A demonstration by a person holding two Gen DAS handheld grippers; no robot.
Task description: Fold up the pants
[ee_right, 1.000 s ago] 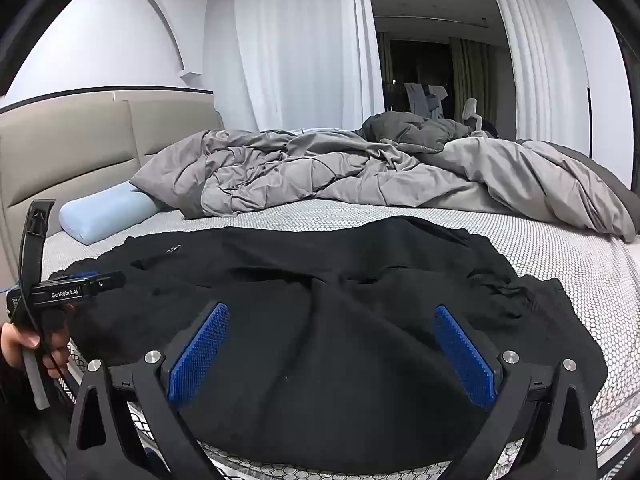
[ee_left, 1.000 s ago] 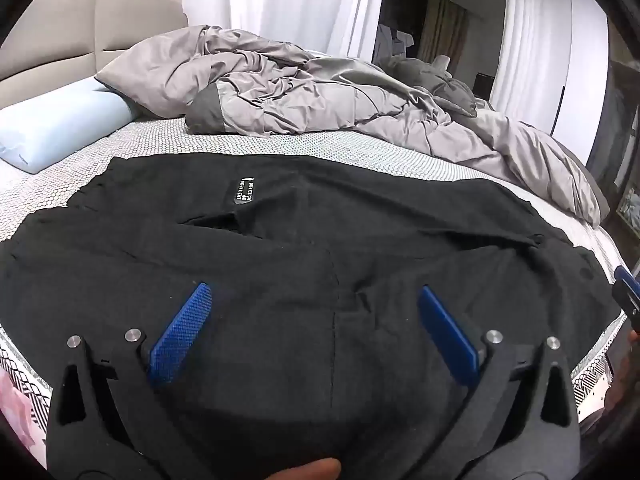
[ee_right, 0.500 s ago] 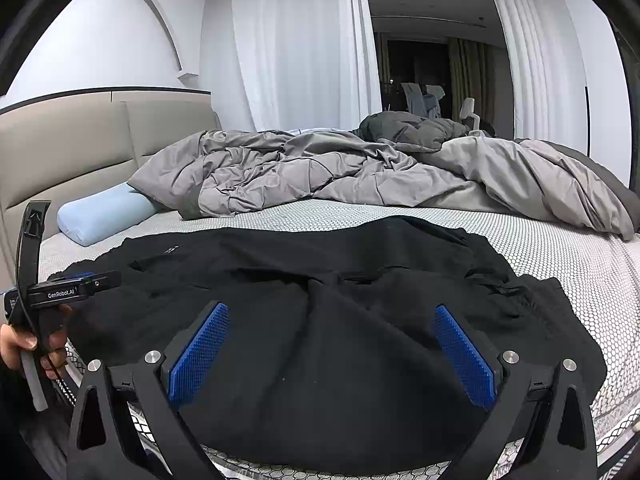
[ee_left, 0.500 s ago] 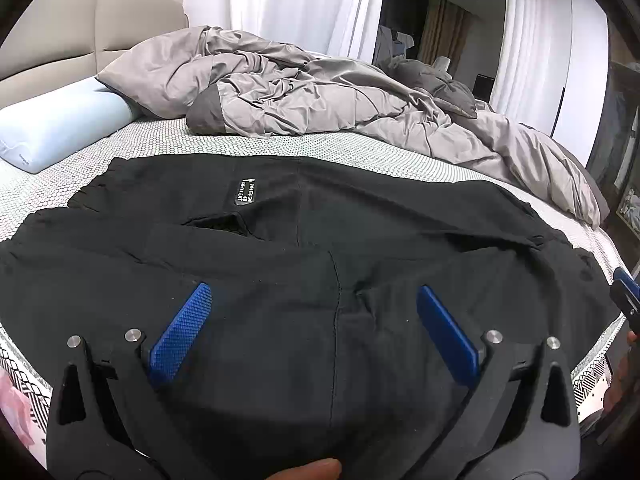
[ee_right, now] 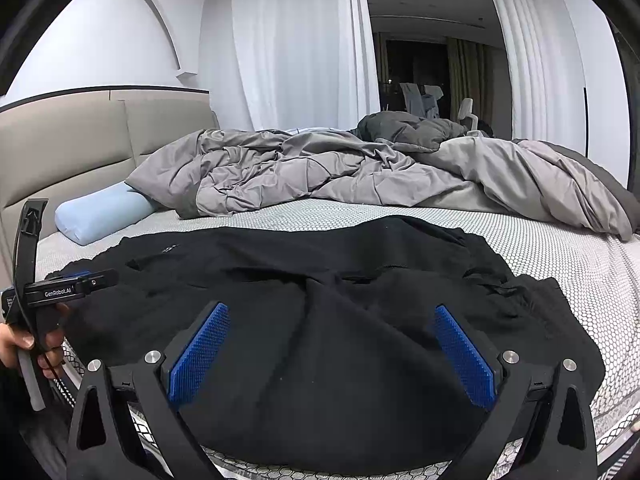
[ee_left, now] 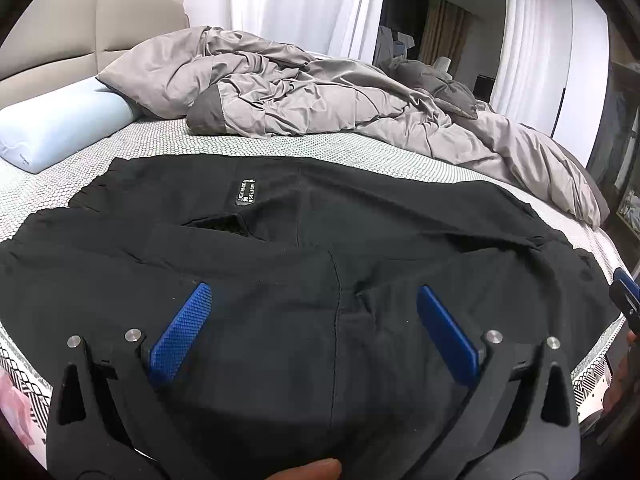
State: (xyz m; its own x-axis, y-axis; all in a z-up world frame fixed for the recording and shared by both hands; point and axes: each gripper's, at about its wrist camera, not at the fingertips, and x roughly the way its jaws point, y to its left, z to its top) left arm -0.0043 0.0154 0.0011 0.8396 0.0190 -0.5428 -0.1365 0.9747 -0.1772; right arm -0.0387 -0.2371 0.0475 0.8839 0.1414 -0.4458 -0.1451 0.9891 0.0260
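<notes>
Black pants (ee_left: 320, 248) lie across the bed (ee_left: 360, 152), long axis left to right. The left claw (ee_left: 316, 320) and right claw (ee_right: 332, 344) hover over the near edge, both wide and empty.

Your two wrist cameras are looking low and close across the bed (ee_left: 360, 148), both sharing the pants (ee_left: 320, 240) and duvet (ee_right: 320, 168).
</notes>
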